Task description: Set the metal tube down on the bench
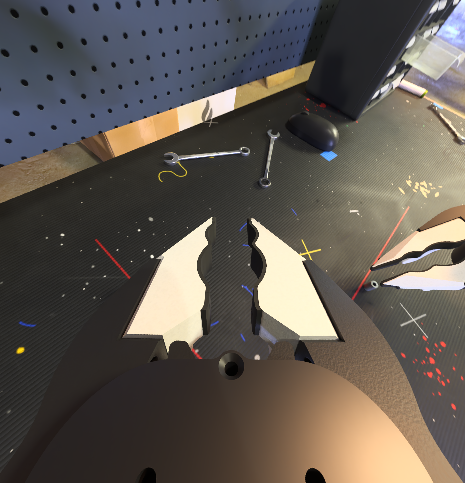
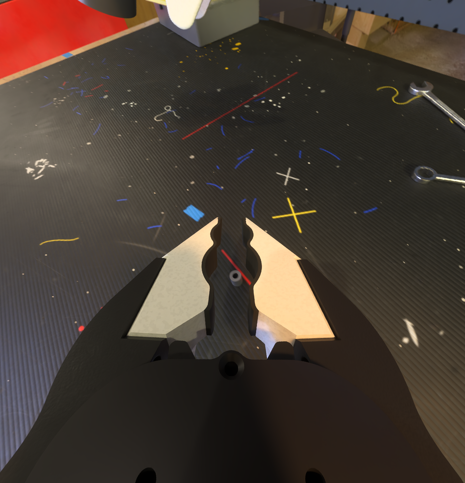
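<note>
The metal tube (image 2: 236, 277) is a short grey sleeve with a hole through it. It lies on the black bench mat (image 2: 95, 261) on a red line, seen through the gap between my right gripper's fingers. My right gripper (image 2: 231, 220) is open, its jaws apart and not touching the tube. In the left wrist view the tube (image 1: 371, 285) lies on the mat just beside the right gripper's (image 1: 376, 275) fingertips. My left gripper (image 1: 231, 220) is open and empty above the mat (image 1: 69, 261), left of the tube.
Two steel wrenches (image 1: 206, 155) (image 1: 269, 158) and a black computer mouse (image 1: 313, 130) lie toward the pegboard (image 1: 121, 52). A black cabinet (image 1: 356, 52) stands at back right, a third wrench (image 1: 448, 122) beside it. A grey box (image 2: 208, 26) stands at the mat's far end.
</note>
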Tool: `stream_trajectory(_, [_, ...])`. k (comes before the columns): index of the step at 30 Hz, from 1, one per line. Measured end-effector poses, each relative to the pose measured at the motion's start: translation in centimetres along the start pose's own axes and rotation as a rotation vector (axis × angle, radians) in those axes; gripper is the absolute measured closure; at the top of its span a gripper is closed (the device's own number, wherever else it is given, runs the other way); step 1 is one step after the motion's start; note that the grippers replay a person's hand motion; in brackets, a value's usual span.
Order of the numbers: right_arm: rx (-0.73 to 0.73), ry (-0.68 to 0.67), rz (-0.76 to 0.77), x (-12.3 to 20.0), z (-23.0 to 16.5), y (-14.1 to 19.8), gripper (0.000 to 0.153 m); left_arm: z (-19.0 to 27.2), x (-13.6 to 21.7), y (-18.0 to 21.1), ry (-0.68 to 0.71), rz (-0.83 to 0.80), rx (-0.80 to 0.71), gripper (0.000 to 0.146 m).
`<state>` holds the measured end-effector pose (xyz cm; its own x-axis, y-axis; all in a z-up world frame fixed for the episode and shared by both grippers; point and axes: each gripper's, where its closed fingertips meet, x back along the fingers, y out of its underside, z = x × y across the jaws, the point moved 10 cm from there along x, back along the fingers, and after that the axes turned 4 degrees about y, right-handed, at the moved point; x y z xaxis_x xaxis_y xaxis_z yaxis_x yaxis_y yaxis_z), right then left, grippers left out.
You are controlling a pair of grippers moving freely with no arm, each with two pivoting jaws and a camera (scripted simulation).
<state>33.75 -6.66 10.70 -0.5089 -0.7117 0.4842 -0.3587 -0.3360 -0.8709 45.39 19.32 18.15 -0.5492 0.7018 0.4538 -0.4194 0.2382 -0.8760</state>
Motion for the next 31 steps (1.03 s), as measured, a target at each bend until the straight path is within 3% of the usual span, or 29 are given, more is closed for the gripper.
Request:
stream_trajectory(4, [-0.038,-0.01,-0.004,0.2,1.0,0.3,0.138,-0.9,-0.6,1.2,-0.005,0.015,0.033,0.123])
stream_trajectory(10, [-0.056,-0.134,0.031,0.1,0.6,-0.1,0.137,-1.2,-0.4,2.6,-0.005,-0.019,0.007,0.123])
stream_trajectory(12, [0.019,-0.234,0.033,-0.1,-0.6,-0.2,0.136,-0.8,-0.2,2.7,0.06,-0.016,-0.024,0.123])
stream_trajectory(15, [0.136,-0.385,-0.028,-1.1,-3.0,-0.3,0.135,0.6,0.7,3.3,0.286,-0.017,-0.107,0.124])
stream_trajectory(19, [0.289,-0.336,-0.211,-3.1,-5.0,-0.2,0.133,3.9,2.3,5.6,0.509,-0.145,-0.242,0.126])
stream_trajectory(22, [0.385,-0.242,-0.253,-3.6,-5.6,0.2,0.133,6.4,3.1,8.7,0.56,-0.308,-0.348,0.125])
stream_trajectory(25, [0.428,-0.192,-0.244,-3.6,-5.7,0.2,0.136,8.1,3.2,11.2,0.572,-0.336,-0.36,0.123])
stream_trajectory(31, [0.367,-0.304,-0.221,-4.2,-6.4,-0.5,0.137,8.5,2.6,12.5,0.497,-0.383,-0.385,0.119])
